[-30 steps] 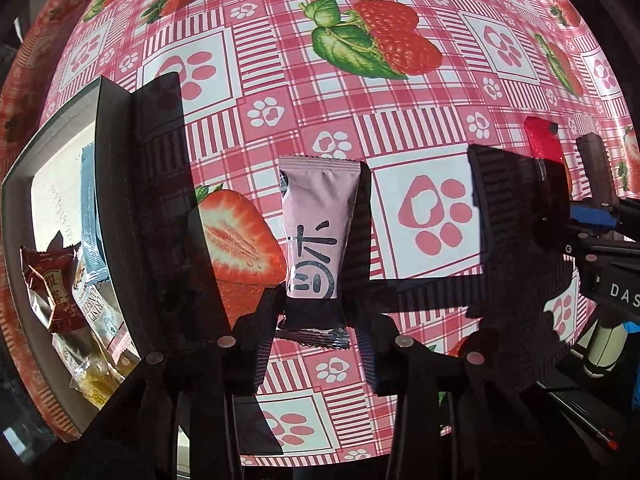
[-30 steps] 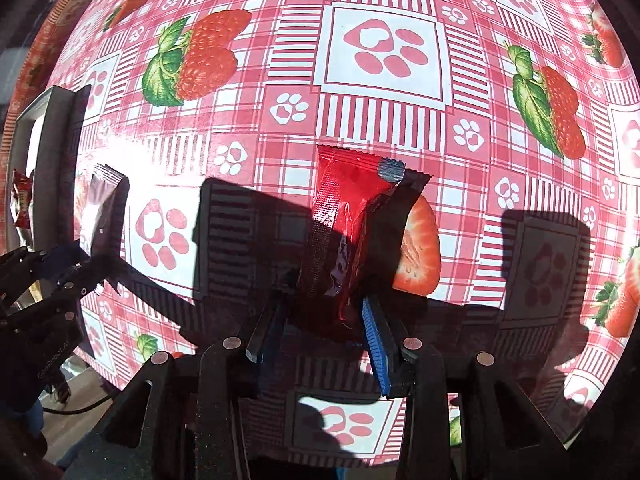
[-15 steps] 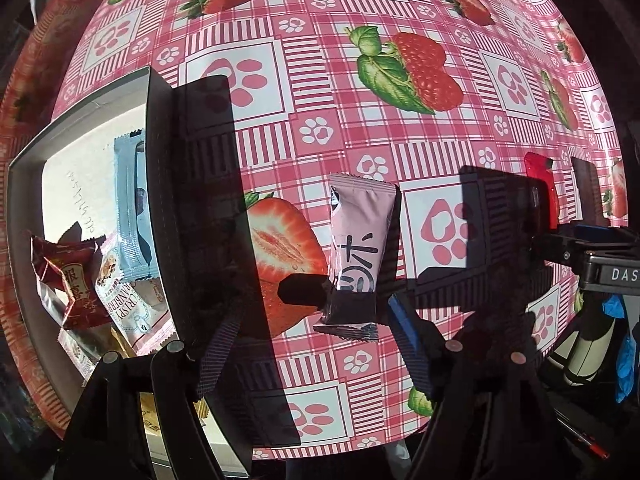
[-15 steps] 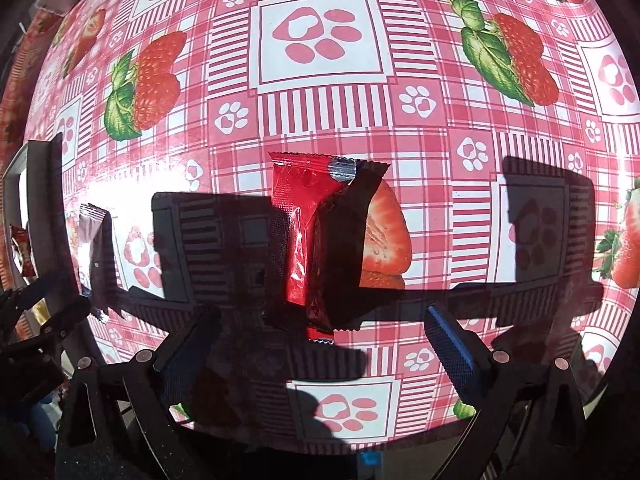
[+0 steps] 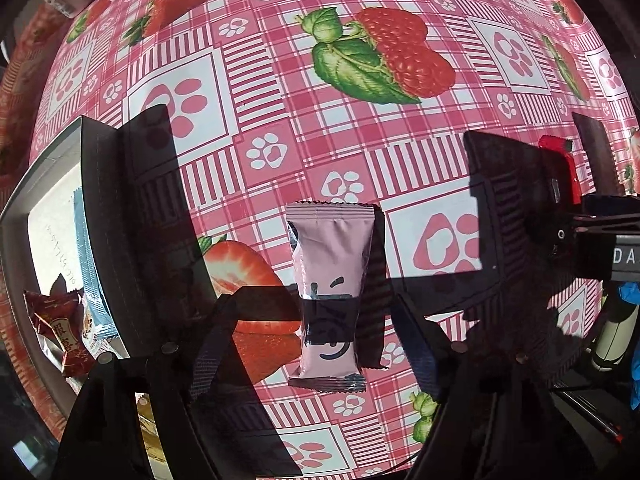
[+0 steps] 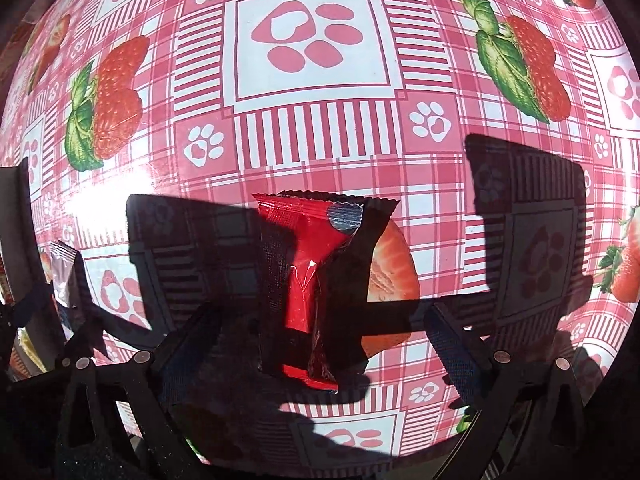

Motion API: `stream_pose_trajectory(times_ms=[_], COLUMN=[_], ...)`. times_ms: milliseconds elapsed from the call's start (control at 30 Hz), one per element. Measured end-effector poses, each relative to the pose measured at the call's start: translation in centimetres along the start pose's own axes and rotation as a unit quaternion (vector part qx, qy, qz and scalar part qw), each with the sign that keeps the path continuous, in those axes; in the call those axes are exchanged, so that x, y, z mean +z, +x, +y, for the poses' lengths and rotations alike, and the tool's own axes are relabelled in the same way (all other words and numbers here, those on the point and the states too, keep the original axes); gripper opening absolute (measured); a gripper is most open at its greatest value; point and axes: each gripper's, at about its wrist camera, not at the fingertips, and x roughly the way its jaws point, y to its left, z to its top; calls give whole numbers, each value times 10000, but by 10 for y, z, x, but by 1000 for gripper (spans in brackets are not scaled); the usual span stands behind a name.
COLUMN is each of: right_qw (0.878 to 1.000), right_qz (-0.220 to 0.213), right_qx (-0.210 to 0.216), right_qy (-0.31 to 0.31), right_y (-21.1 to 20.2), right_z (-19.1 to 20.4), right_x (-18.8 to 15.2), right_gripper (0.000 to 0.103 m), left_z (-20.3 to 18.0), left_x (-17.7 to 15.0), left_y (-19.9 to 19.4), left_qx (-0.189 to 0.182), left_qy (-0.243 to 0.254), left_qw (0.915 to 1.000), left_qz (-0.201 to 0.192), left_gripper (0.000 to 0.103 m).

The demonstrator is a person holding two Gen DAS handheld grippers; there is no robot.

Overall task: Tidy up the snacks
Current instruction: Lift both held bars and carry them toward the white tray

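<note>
In the left wrist view my left tool (image 5: 314,344) is opening, its pads clear of the pink packet (image 5: 332,280) lying flat on the bench (image 5: 280,128); closing off-centre could skid it. The tray (image 5: 52,208) at far left is cut off. In the right wrist view my right tool (image 6: 320,344) stands wide over the red packet (image 6: 308,280); shadow hides its near end.

Two close, downward wrist views over one shared tablecloth (image 5: 360,152), side by side.
</note>
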Motion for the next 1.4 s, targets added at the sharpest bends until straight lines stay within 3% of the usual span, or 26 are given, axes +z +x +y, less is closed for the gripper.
stream_pose_trajectory(times_ms=[633,1133,1400], right_qw=[10000,9999,10000], right_qz=[59,-121,17], right_qx=[38,36,36], right_qy=[10,33,29], right_y=[0,-6,-4], right_z=[-5,-5,-6], right_x=[8,3,3], right_gripper=[103,103,103], left_z=[-35,-29,-29], left_x=[4,3,2], left_y=[29,26,26], left_qx=[-1,-3,2], left_qy=[-18,-28,-29], left_qw=[10000,10000,10000], left_qz=[38,-17,-10], left_gripper=[102,103,103])
